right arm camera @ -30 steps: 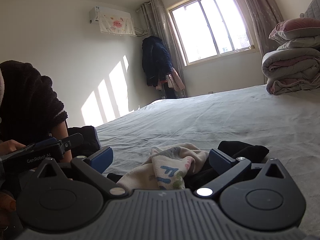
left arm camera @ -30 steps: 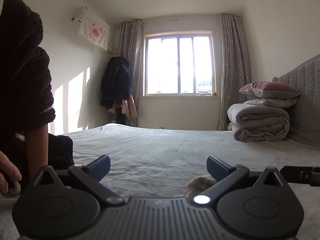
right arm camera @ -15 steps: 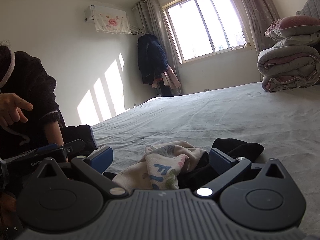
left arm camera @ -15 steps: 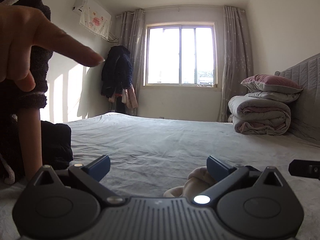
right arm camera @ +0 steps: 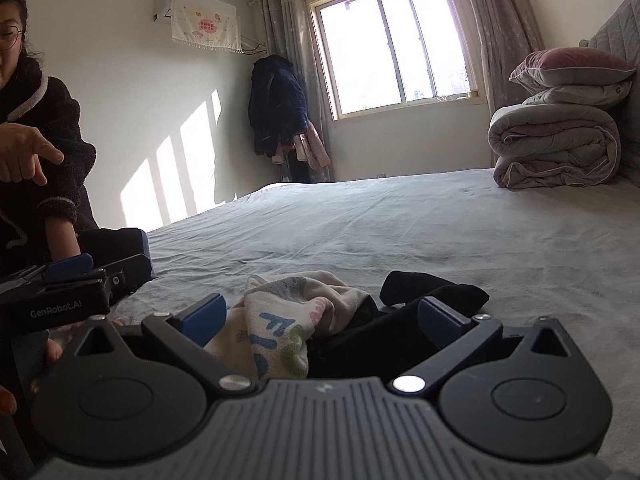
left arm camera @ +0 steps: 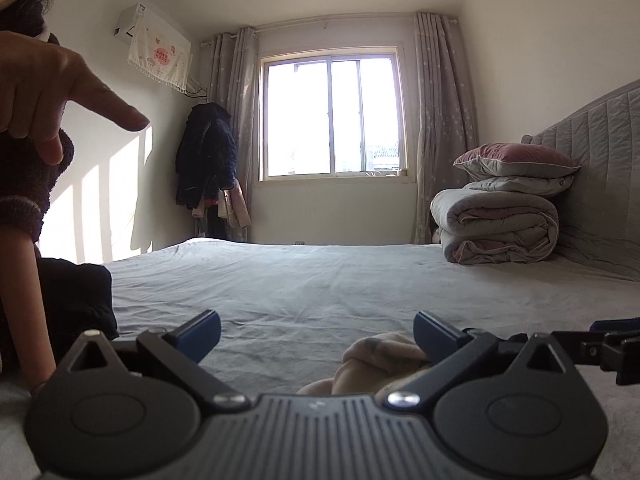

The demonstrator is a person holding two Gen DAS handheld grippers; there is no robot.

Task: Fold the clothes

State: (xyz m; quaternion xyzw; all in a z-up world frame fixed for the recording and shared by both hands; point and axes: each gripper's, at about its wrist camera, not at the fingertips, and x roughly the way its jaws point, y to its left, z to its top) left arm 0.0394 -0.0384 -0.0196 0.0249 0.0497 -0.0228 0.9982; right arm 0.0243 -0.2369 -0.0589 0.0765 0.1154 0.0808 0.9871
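Left gripper (right arm camera: 66, 270), "GenRobot.AI" on its side.

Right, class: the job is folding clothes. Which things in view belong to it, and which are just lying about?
Belongs to the job:
cream printed garment
black garment
left gripper, open
right gripper, open
bed as work surface

Just lying about:
rolled quilt
pillows
hanging coats
curtains

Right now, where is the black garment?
In the right wrist view, the black garment lies crumpled on the bed between the open right gripper fingers, touching the printed cream cloth on its left.
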